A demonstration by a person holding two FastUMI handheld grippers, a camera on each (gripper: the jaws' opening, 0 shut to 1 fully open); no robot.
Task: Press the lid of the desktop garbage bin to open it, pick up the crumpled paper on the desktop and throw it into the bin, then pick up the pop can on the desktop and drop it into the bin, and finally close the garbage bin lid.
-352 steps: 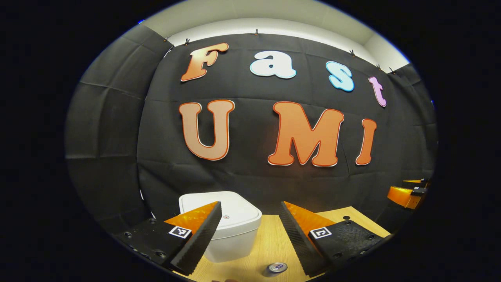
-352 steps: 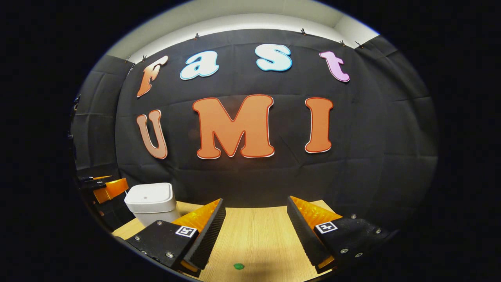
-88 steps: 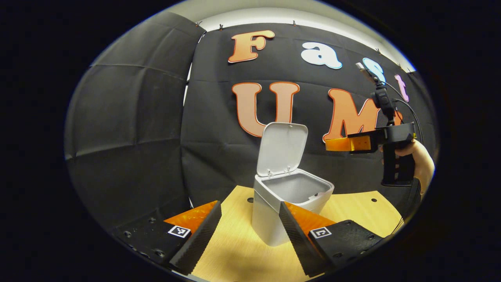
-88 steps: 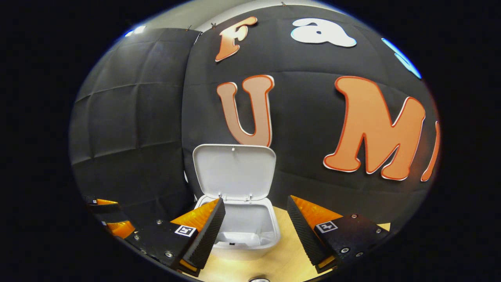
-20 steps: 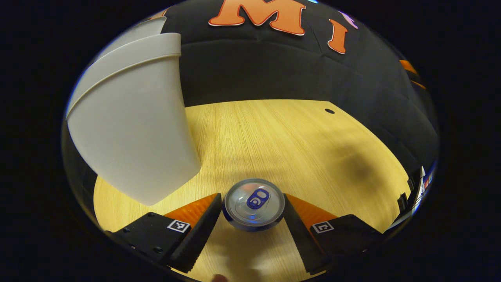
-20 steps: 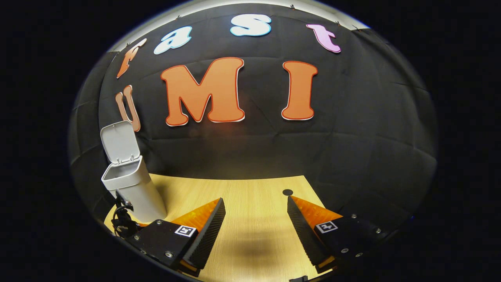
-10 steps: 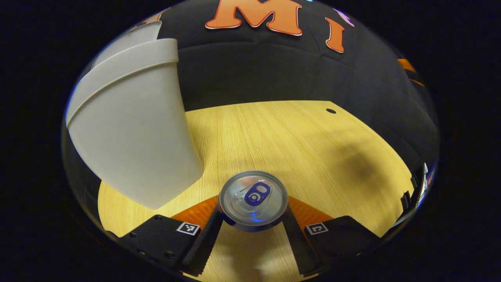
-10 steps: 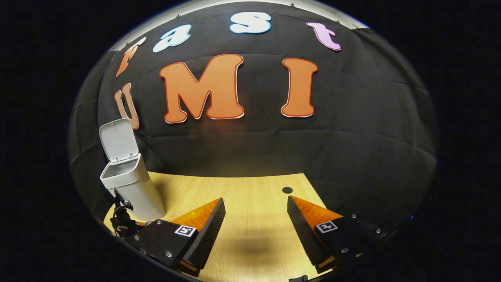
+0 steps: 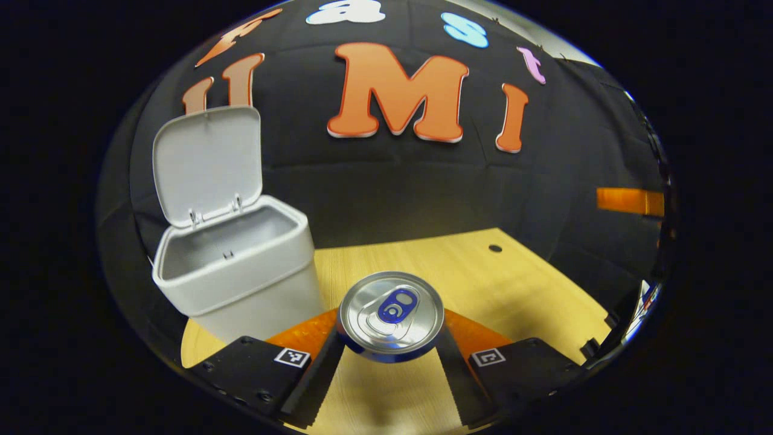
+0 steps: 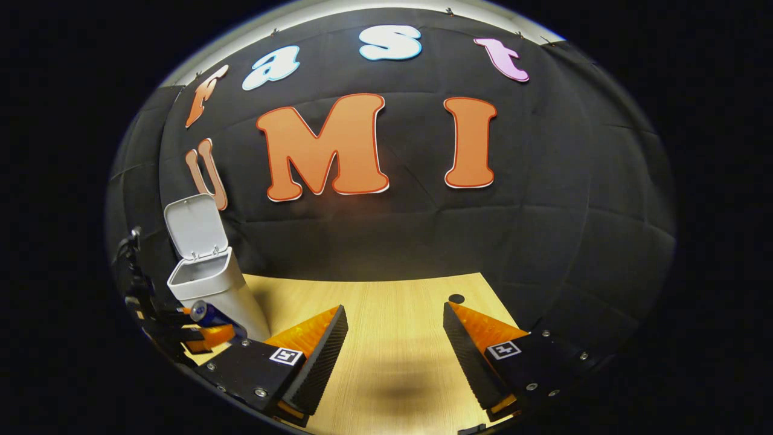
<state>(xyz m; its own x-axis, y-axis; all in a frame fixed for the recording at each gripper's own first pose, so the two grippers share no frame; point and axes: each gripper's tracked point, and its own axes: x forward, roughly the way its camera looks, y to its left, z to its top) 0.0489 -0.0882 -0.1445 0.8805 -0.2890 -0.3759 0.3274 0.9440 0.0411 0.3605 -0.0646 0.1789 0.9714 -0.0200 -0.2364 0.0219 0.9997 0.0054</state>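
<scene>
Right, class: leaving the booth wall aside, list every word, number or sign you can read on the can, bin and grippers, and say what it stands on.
On the can: no text can be read on its top, and its side is too small to read.
On the bin: plain, no text.
On the left gripper: square markers, black-and-white patterns with no letters or numbers.
So there is nothing to quote.

A recording booth: black cloth wall [image 10: 543, 229] draped behind a bare wooden desktop [image 10: 392, 326].
</scene>
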